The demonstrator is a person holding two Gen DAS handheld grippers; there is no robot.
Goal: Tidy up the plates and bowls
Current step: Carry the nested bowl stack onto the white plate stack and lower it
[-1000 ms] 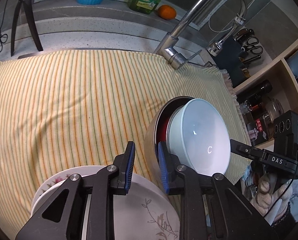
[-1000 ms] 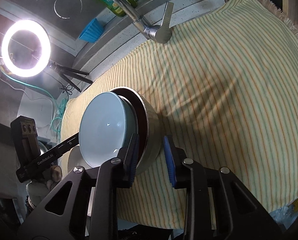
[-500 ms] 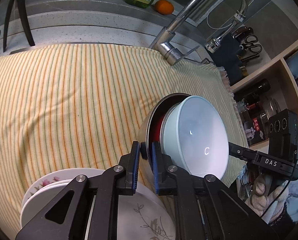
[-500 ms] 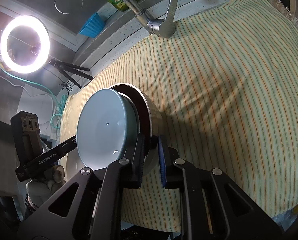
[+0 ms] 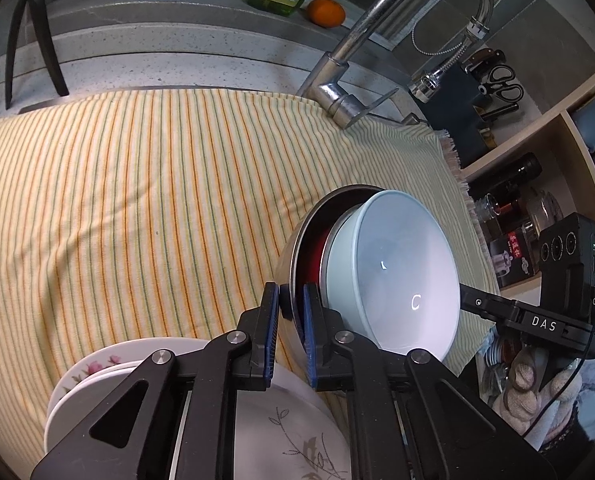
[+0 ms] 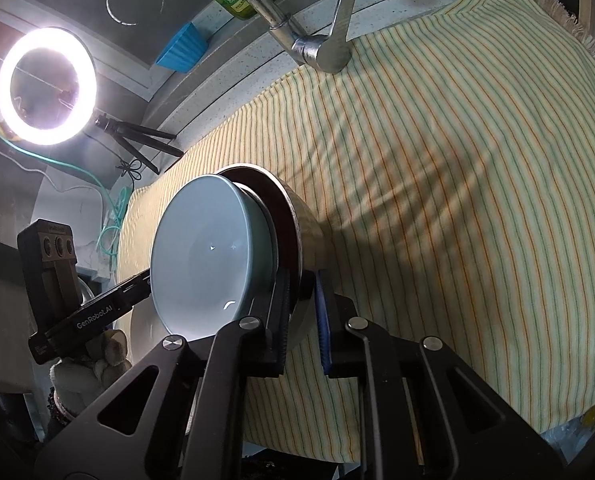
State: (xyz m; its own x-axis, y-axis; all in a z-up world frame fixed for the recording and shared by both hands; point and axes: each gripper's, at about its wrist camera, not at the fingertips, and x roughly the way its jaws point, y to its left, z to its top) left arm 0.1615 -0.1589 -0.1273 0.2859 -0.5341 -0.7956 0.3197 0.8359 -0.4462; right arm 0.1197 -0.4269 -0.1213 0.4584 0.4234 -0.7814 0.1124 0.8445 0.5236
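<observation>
1. Between the blue pads of the left gripper [image 5: 290, 332] sits the rim of the steel bowl [image 5: 287, 256]; the jaws have just been closing and now pinch that rim, one pad outside the wall and one inside.
2. Across the bowl, the right gripper [image 6: 303, 320] does the same on the opposite edge: its jaws have also just been closing and are clamped on the steel rim, one pad inside and one against the outer wall.
3. Nested inside the steel bowl is a red bowl [image 5: 315, 248], only a sliver of it showing, and inside that a pale blue bowl [image 5: 397, 276], its mouth tipped toward the right hand's side.
4. So the stack hangs straight between the two grippers, held up on edge off the striped cloth [image 5: 145, 200], and neither hand is the nearer one; both share the load.
5. Just below and behind the left jaws lies a stack of flowered plates [image 5: 97, 372], touching nothing that is held.
6. My guess is that the next move depends on the two hands travelling together, since the inner bowls are loose and could slide out toward the open side if the tilt grows.
</observation>
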